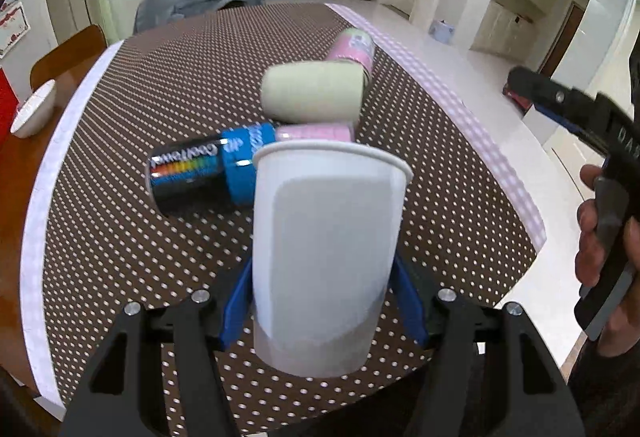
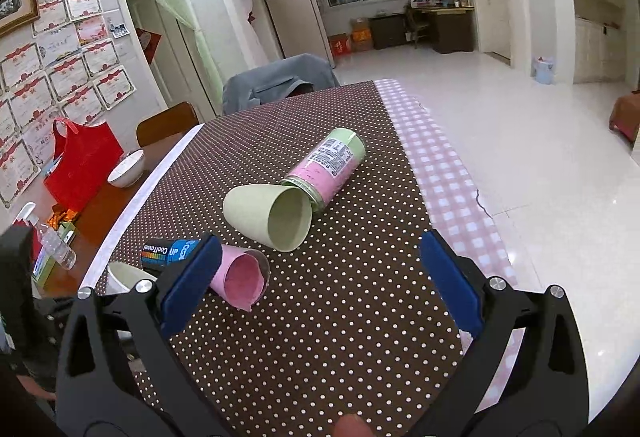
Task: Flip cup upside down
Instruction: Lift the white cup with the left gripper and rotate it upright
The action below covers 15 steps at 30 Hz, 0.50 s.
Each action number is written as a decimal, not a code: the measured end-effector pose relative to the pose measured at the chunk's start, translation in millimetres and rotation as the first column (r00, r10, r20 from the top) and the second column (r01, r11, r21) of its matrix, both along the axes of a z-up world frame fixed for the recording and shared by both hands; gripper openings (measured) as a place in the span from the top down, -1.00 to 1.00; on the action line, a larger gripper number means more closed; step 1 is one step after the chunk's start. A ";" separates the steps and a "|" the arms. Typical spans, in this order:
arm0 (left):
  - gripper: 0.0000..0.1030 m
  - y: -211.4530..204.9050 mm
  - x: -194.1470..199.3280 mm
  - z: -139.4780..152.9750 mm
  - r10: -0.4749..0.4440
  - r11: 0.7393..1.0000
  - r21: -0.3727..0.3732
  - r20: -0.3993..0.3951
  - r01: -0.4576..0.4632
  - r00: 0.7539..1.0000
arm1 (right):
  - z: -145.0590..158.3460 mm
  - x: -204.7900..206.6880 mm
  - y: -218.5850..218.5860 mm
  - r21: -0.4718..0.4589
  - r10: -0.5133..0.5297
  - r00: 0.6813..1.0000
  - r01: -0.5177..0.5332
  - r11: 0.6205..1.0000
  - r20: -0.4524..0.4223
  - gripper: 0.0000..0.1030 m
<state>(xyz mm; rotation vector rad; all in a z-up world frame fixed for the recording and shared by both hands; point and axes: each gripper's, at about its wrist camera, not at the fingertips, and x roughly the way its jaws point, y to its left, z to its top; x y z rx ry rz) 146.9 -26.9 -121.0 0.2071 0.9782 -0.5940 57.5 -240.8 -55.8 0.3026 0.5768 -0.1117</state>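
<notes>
1. The left gripper (image 1: 322,301) was closed on the white paper cup (image 1: 326,249), one blue pad (image 1: 236,301) pressed to each side of the lower wall. The cup stood rim-up between the jaws, above the brown dotted tablecloth (image 1: 120,157).
2. Directly ahead of the left gripper, beyond the cup's rim, lay a blue-and-black can (image 1: 200,173) on its side, with a pink cup (image 1: 316,133) just beside it.
3. Farther ahead lay a pale green cup (image 1: 312,93) on its side, touching a pink-and-green canister (image 1: 354,47) behind it.
4. The right gripper (image 2: 320,277) was wide open and held nothing; its blue pads (image 2: 450,277) stood well apart above the cloth.
5. Ahead of the right gripper, the pale green cup (image 2: 268,217) lay with its mouth facing the camera; the pink cup (image 2: 240,277) lay just beside the left pad.
6. To the left of the right gripper, off the cloth, stood a white bowl (image 2: 126,169), a red bag (image 2: 82,165) and a clear bottle (image 2: 56,245).
</notes>
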 end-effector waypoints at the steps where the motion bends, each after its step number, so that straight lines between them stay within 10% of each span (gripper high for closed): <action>1: -0.20 -2.1 0.3 -2.1 0.000 1.000 -0.003 -0.008 0.000 1.000 | -0.6 -0.3 0.2 0.000 0.003 1.000 -0.003 1.000 -0.002 -0.88; 15: -0.23 -36.8 12.9 -44.5 -0.020 1.000 0.019 -0.087 0.022 0.996 | -8.8 0.9 -6.9 0.017 0.001 1.000 -0.001 1.000 -0.021 -0.88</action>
